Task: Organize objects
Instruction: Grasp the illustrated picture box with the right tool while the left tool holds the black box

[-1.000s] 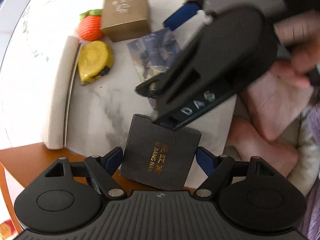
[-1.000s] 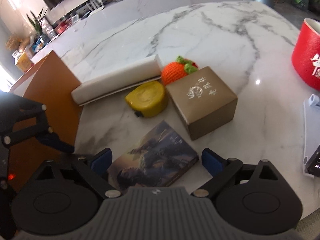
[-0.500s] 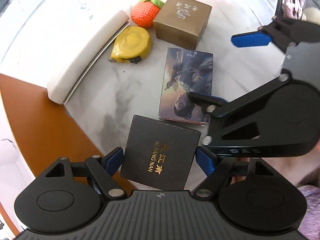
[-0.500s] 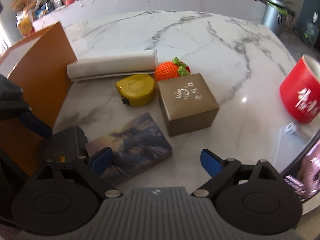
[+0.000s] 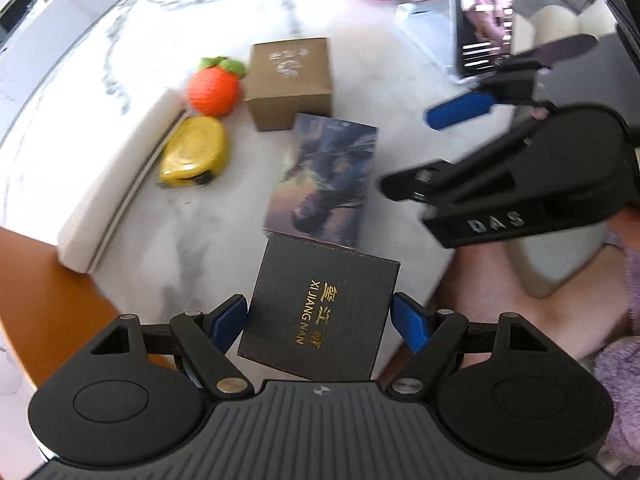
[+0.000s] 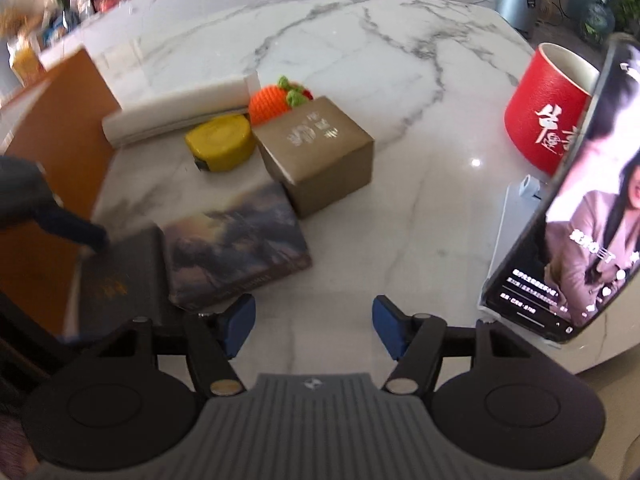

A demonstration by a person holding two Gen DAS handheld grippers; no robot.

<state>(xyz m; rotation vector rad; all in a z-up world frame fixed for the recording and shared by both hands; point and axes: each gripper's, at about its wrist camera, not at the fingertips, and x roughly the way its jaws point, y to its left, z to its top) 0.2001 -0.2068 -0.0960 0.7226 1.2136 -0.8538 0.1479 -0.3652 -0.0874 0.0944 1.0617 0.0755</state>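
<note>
Two grippers share this tabletop, and only one has anything in it. The left gripper (image 5: 319, 322) is clenched on a black box (image 5: 320, 308) with gold lettering, its blue fingers (image 5: 228, 322) pressing the box's two sides at the bottom centre of the left view. The box's far edge meets, or just overlaps, the near end of a picture-covered box (image 5: 326, 182) lying flat on the marble table (image 5: 380, 80) at mid-frame; whether the black one rests on the table or hangs above it, I cannot tell. The right gripper (image 6: 314, 330) hovers with its jaws spread and empty at the bottom of its own view, over bare marble. Beyond, toward the upper left, sit a brown box (image 5: 290, 80), a knitted orange (image 5: 214, 88), a yellow tape measure (image 5: 196, 154) and a white roll (image 5: 116, 176), closely grouped. The main risk, as I judge it, is the black box catching the picture-covered box and shoving it into the brown one if it is pushed forward. The grip sits near the box's rear, so it could also tip or slip. At the right, a propped phone (image 6: 580, 208) and a red cup (image 6: 548, 108) stand where a wide swing of the right gripper might knock them.
</note>
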